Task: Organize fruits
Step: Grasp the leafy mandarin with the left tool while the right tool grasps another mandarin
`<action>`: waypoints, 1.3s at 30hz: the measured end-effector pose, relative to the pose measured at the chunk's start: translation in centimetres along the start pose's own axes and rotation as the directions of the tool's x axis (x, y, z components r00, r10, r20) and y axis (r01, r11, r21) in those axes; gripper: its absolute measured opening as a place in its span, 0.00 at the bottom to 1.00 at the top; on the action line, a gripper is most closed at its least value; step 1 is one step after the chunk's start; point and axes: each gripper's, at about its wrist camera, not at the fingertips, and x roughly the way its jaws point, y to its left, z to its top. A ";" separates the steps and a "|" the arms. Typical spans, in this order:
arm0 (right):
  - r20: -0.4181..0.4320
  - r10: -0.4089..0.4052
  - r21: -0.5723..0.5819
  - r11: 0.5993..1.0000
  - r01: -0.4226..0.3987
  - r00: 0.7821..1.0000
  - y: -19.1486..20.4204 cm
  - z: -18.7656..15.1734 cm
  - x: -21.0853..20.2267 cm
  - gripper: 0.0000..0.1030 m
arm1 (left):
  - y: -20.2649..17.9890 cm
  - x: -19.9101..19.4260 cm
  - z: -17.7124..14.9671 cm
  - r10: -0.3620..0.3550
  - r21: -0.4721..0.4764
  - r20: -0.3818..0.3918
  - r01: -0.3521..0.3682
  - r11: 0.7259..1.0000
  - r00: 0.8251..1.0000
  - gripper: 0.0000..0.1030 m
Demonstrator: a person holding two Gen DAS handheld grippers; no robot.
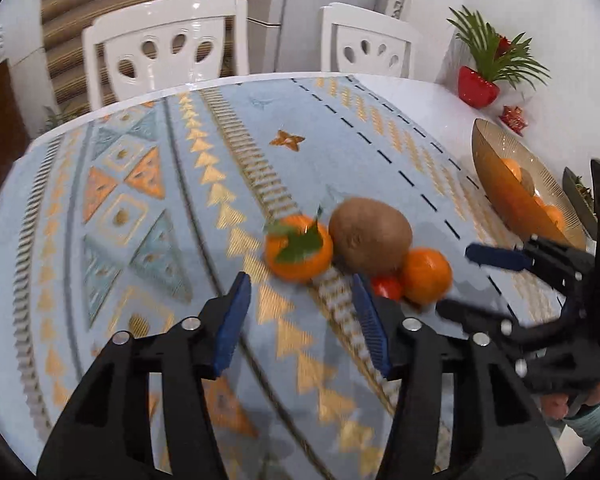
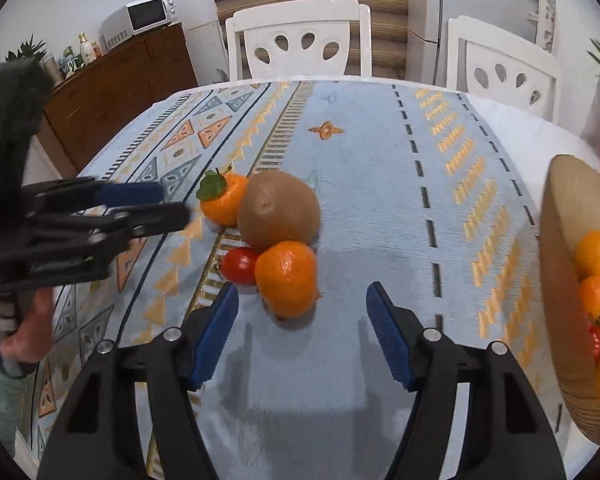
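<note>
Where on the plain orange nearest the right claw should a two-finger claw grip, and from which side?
Grip the plain orange across its widest middle, coming from the near side and above, where the right claw stands open. Its right flank is clear cloth; the tomato touches its left and the kiwi sits behind, so slip the left finger in carefully.

Brown kiwi, blue geometric-patterned tablecloth

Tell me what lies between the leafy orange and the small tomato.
In the right wrist view, the kiwi bulges into that gap from the right; beside it only patterned tablecloth shows between the leafy orange and the tomato.
</note>
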 end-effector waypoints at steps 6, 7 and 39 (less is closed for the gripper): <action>0.002 0.035 0.031 0.999 -0.035 0.999 -0.6 0.4 1.7 0.64 | 0.6 2.6 1.0 -0.026 0.009 0.018 0.026 1.000 1.000 0.77; 0.004 0.036 0.034 0.999 -0.036 0.999 -0.7 0.4 1.9 0.63 | 0.7 2.7 1.0 -0.034 0.005 0.021 0.034 0.999 0.999 0.76; 0.042 0.059 -0.030 0.998 -0.058 0.997 0.5 -0.3 1.7 0.35 | -0.1 4.0 -0.4 -0.058 0.134 -0.048 0.064 0.989 0.997 0.65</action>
